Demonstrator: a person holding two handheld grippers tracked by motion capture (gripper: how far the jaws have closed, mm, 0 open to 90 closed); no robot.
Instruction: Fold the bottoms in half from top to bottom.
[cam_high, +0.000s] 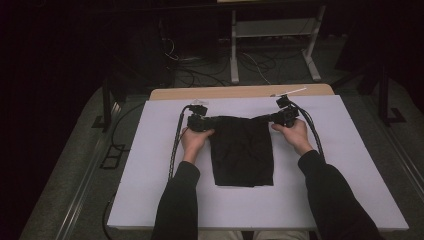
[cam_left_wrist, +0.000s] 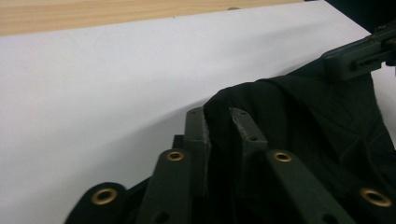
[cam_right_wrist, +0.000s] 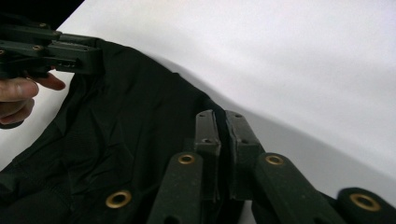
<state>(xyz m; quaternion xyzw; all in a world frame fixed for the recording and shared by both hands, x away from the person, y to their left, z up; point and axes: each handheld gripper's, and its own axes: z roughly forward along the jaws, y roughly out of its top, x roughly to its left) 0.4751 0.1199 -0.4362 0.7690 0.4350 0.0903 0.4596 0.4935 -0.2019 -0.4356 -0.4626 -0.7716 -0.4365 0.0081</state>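
Two grippers, left (cam_high: 204, 123) and right (cam_high: 280, 117), fingers clamped on the black cloth's (cam_high: 242, 152) twelve o'clock corners, so you lay it flat on the counter (cam_high: 350, 165).

We hold our left gripper (cam_high: 206, 121) and right gripper (cam_high: 268, 118) level at the far side, tips pointing inward toward each other. Each pair of jaws is pinched nearly together, both forearms stretched forward.

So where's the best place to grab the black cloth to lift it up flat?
Probably the two far corners of the black cloth, one from each side. It lies flat with its top edge stretched, and the left gripper and right gripper each pinch a corner there.
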